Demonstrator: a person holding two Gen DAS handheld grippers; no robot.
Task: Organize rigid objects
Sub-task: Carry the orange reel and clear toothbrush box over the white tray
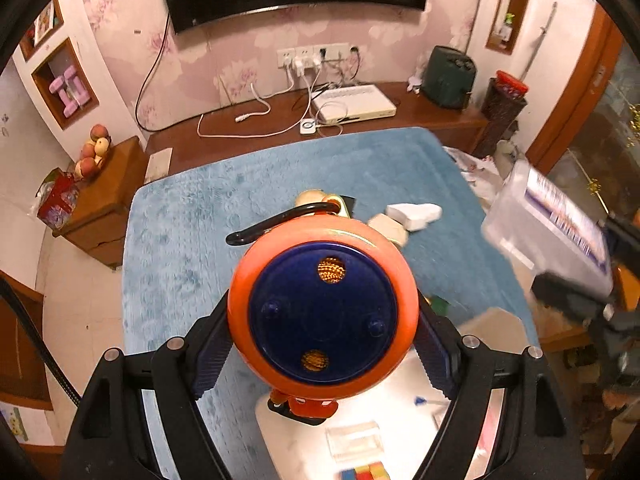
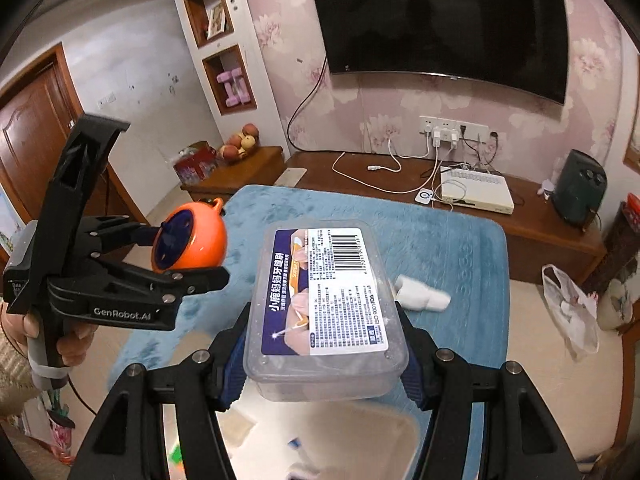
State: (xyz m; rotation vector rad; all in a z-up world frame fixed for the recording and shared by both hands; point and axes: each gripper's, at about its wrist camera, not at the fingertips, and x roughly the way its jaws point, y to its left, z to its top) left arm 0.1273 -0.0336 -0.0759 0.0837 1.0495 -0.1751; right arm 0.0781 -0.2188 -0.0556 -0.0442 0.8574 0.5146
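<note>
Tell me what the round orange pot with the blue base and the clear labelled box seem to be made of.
Round orange pot: glossy, probably glazed ceramic or hard plastic, judging by its smooth, shiny orange rim and dark blue base.
Clear labelled box: translucent, slightly cloudy plastic; the walls let light through, and a printed barcode label lies under or on the lid.

Count on and above the blue cloth: one orange round toy, one clear plastic box with a barcode label, two white blocks. Two grippers, left gripper and right gripper, each carrying one item. One white tray, contents blurred, not counted.
</note>
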